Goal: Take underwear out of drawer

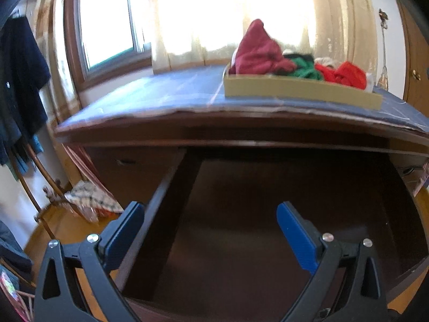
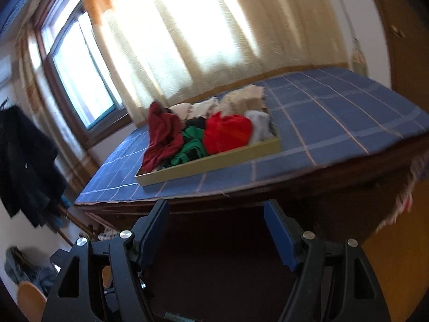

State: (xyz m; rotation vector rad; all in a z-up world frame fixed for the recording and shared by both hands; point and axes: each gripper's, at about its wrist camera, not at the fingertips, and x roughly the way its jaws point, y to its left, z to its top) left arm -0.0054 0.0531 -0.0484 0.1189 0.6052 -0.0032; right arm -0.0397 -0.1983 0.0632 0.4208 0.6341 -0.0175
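The dark wooden pulled-out drawer point(image 1: 281, 214) is too shadowed to show its contents, its near edge cut off; at the bench's right corner a blurred pale fringed cloth point(image 2: 410, 187) is unreadable, cropped by the frame

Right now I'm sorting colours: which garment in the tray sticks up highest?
The dark red garment at the tray's left end; the green and bright red ones lie lower.
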